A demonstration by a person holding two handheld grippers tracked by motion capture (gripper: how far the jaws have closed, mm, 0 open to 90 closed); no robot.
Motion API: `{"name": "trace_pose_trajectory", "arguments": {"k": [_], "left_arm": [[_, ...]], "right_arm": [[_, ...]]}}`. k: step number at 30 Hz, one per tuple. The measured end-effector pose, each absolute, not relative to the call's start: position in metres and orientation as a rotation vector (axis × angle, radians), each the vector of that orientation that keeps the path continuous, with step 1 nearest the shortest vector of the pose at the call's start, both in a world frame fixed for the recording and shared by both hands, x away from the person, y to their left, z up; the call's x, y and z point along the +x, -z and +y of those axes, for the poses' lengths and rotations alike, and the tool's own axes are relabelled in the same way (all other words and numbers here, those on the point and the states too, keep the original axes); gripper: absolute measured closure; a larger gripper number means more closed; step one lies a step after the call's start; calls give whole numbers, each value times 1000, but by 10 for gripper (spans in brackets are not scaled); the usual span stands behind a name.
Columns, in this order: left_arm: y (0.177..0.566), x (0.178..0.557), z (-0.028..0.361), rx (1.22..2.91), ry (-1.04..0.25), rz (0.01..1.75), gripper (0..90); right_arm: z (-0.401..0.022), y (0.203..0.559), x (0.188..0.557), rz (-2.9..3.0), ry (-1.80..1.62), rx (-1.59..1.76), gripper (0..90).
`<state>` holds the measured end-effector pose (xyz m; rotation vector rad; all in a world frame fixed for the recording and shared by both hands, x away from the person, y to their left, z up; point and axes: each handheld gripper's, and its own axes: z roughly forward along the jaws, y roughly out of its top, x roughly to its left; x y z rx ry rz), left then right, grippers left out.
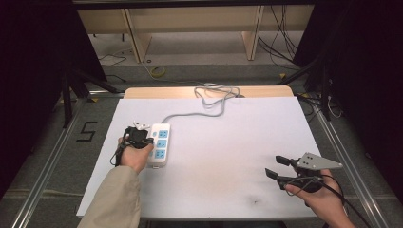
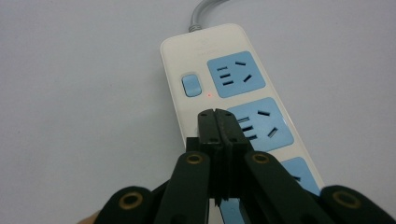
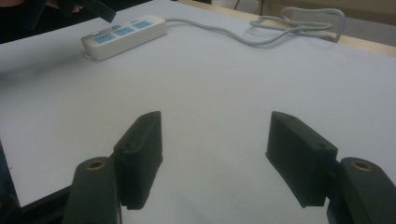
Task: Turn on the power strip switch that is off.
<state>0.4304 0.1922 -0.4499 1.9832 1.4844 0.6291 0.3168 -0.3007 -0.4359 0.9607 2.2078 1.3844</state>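
A white power strip [image 1: 160,142] with three blue sockets lies at the left of the white table sheet [image 1: 228,142]. My left gripper [image 1: 145,138] hangs over its left edge. In the left gripper view the left gripper [image 2: 217,114] is shut with nothing between its jaws, its tips just below the blue switch [image 2: 192,85] and a small red light [image 2: 209,95] on the strip [image 2: 205,39]. Near the front right corner my right gripper [image 1: 273,166] is open and empty. In the right gripper view its jaws [image 3: 215,126] stand wide apart over bare sheet, with the strip [image 3: 123,35] far off.
The strip's grey cable [image 1: 199,113] runs back to a loose coil [image 1: 216,92] at the table's wooden far edge [image 1: 157,91]; that coil [image 3: 289,25] lies far right in the right gripper view. Cables lie on the floor behind the table.
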Motion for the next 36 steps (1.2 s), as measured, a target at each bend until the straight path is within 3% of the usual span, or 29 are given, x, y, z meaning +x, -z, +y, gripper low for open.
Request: {"name": "trace_pose_trajectory", "arguments": {"k": [36], "left_arm": [[456,439,191,1989,-600,1515,898]], "right_arm": [[-300,436,317,2211,-1386,954,361]]}}
